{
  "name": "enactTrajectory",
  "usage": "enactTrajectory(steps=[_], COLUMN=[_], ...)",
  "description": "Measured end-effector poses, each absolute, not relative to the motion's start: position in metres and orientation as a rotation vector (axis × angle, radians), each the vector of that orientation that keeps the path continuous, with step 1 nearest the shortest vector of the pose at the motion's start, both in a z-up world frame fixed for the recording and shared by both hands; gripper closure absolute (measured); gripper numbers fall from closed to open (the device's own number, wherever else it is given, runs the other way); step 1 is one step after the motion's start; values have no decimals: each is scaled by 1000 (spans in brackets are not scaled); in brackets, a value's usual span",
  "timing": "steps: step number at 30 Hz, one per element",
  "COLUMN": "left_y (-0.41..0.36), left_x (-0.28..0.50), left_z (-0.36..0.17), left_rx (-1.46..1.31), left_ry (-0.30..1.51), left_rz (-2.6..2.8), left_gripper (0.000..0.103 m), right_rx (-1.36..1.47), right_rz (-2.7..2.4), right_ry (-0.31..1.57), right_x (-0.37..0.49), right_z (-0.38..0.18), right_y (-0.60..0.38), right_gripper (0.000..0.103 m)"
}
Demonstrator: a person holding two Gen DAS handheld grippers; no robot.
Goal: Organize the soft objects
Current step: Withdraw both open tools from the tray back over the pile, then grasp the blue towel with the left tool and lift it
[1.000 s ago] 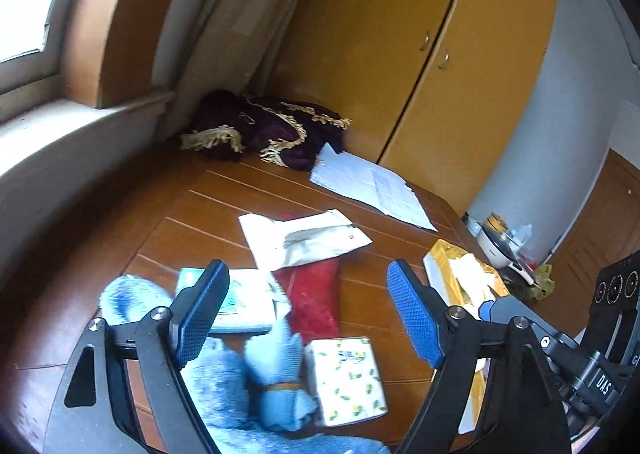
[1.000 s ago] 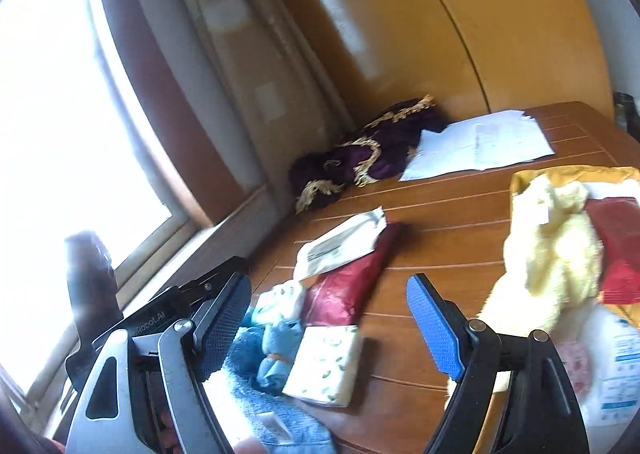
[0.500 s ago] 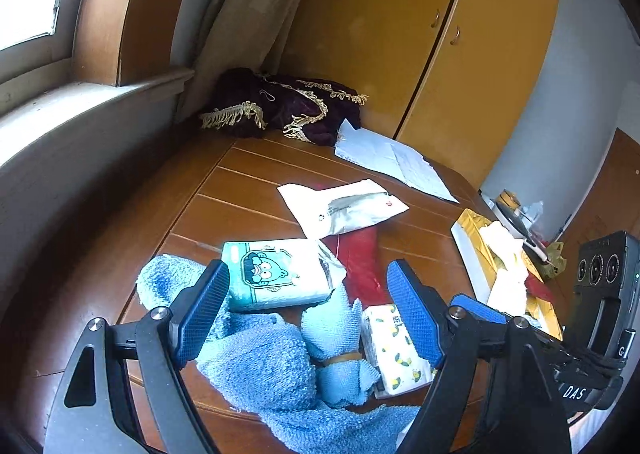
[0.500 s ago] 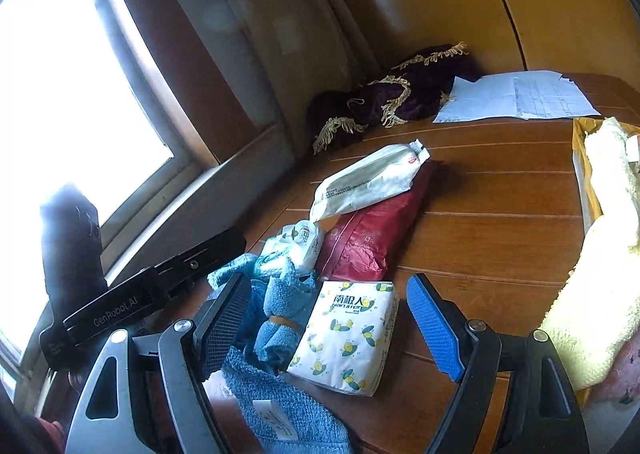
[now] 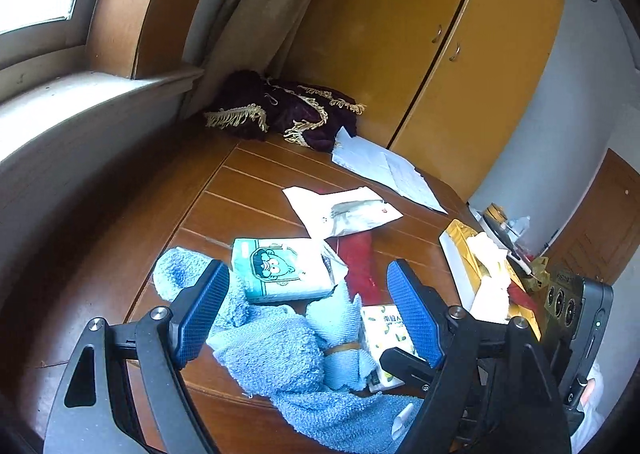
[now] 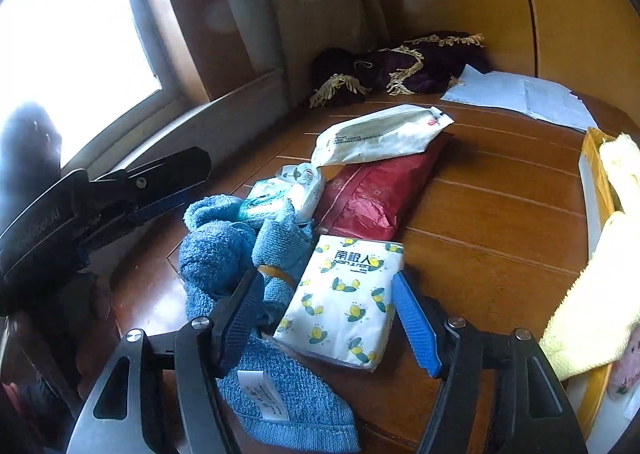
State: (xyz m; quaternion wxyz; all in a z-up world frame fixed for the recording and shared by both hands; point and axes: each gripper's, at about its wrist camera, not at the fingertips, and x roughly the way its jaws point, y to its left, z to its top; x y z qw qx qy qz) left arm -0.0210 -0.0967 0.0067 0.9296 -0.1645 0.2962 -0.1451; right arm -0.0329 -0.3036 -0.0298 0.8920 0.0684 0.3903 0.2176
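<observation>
A crumpled blue towel (image 5: 276, 350) (image 6: 216, 250) lies at the near edge of the wooden table (image 5: 248, 189). A teal tissue pack with a cartoon bear (image 5: 280, 270) (image 6: 268, 197) rests on it. Beside the towel lies a white tissue pack with yellow lemons (image 6: 344, 302) (image 5: 384, 330). My right gripper (image 6: 324, 314) is open, its fingers on either side of the lemon pack's near end. My left gripper (image 5: 308, 310) is open above the towel, holding nothing. A red pouch (image 6: 380, 193) and a white packet (image 6: 380, 133) lie behind.
A yellow tray (image 6: 596, 181) with a pale yellow towel (image 6: 596, 294) stands at the right. Dark fringed cloth (image 5: 280, 109) and white papers (image 5: 384, 165) lie at the far side, by the yellow cabinet (image 5: 460, 33). A window sill (image 5: 80, 101) runs along the left.
Both grippers have moved closer and lower to the pile. The right gripper's fingers now flank the lemon tissue pack. Both stay open.
</observation>
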Motion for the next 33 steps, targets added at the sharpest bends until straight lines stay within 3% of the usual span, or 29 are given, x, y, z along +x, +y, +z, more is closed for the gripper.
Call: enactTrajectory(steps=[6,9,13,19,24,26,28,33], left_y=[-103,-105,-111,-152,-150,-149,-151,-164], left_x=[-17,-16,-21,-25,-15,-14,-11,-5], left_z=[2,1,7,4,0,0,0,-11], left_rx=[-349,-355,-330,-147,-184,-179,-174,-113], left_ry=[637,649,631,688,718,709,727,774], left_rz=[-319,-328,-365,-417,-371,-351,-347,-325], left_gripper=[21,21,21,22,22,26,39,47], right_rx=[76,16,96,250,271,291,320,378], right_rz=[425,390,359,351,350,346,348,352], right_ry=[847,847,838,763,718,712,701,696], right_x=[-35,-38,-35,-40,-46,-45,-46,-46], right_z=[-37,-39,-39,-30,-25,-25,-25,-26], right_y=[-295,-286,-305,-337,-342,-346,-350,-358], right_gripper=[34,42,47,48,48,48,48,48])
